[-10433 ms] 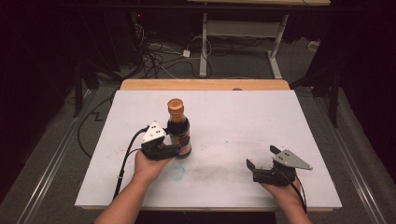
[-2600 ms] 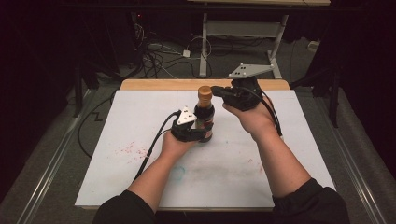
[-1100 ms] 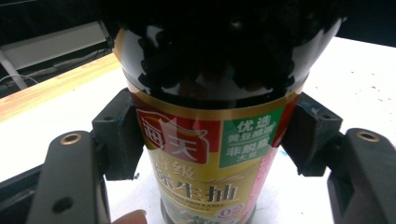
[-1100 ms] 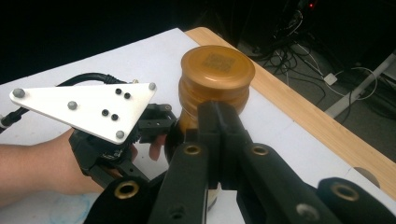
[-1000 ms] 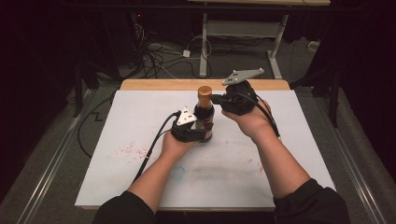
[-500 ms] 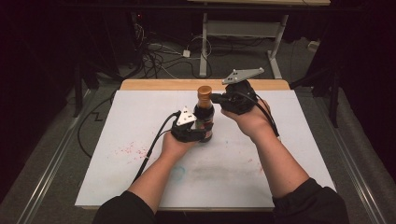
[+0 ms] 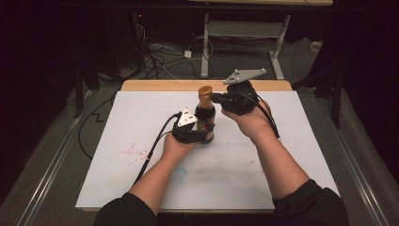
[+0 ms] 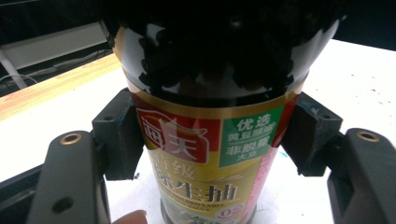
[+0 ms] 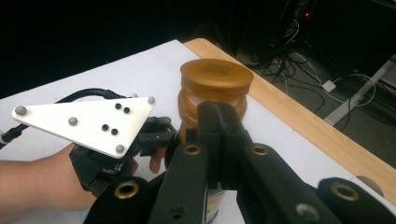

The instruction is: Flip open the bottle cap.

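Soy-sauce bottle [image 7: 205,123] stands upright on the white tabletop [image 7: 141,117], a little past the board's centre towards twelve o'clock and not far from the bare wooden strip [image 7: 155,85] along the far edge. It is a dark bottle with a red, green and gold label [image 8: 205,154] printed in Chinese characters, topped by an amber screw cap [image 7: 205,93]. The left gripper [image 7: 200,135] comes in from about seven o'clock of the bottle and is clenched on its lower body; in the left gripper view, a black pad presses the label on each side. The right gripper [image 7: 215,98] reaches in from about three o'clock at cap height, its jaws pressed together with nothing between them, and in the right gripper view their joined tips [image 9: 218,122] lie against the side of the cap, just under its top rim. Faint red specks [image 7: 131,150] mark the tabletop at about eight o'clock of the bottle, near the left forearm.
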A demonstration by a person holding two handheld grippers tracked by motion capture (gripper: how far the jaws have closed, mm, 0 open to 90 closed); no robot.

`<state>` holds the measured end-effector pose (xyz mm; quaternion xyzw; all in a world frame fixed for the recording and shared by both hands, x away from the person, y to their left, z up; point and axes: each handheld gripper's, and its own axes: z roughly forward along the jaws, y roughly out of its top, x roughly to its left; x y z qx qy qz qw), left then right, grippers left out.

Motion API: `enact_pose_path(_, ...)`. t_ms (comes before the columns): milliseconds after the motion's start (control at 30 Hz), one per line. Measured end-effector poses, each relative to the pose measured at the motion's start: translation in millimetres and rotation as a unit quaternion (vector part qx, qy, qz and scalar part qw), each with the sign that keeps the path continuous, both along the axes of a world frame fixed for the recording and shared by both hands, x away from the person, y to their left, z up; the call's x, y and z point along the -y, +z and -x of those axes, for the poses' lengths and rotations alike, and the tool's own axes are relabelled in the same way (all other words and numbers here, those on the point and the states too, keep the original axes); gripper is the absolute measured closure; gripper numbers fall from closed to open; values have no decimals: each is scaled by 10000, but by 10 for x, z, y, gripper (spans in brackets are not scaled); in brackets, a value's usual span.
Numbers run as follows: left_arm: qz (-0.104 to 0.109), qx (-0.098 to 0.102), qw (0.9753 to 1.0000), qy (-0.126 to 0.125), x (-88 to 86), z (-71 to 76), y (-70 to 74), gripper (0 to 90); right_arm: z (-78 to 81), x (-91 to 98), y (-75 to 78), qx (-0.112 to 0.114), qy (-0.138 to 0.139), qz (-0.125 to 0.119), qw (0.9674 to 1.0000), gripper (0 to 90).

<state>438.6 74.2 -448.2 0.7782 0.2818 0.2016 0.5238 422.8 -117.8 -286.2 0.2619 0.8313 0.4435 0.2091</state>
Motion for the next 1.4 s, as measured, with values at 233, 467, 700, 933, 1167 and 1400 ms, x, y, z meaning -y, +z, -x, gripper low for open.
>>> enact_pose_path(233, 0, 1, 10000, 8, 1, 0, 0, 294, -8, 0, 16, 18, -1, -56, 10000, 900)
enact_pose_path(467, -2, 3, 10000, 12, 2, 2, 0, 294, -15, -2, 24, 24, -11, -94, 10000, 900)
enact_pose_path(700, 5, -3, 10000, 24, 2, 0, -1, 294, -13, -17, 35, 47, -33, -119, 9999, 900)
enact_pose_path(933, 10, -10, 10000, 29, 0, 0, 0, 294, -15, -23, 37, 72, -36, -142, 9999, 900)
enact_pose_path(1167, 5, 15, 10000, 45, 8, 5, -2, 294, -9, -34, 68, 116, -50, -137, 9998, 900)
enact_pose_path(1400, 2, 3, 10000, 49, 3, 7, 0, 294, -8, -57, 84, 144, -59, -176, 9997, 900)
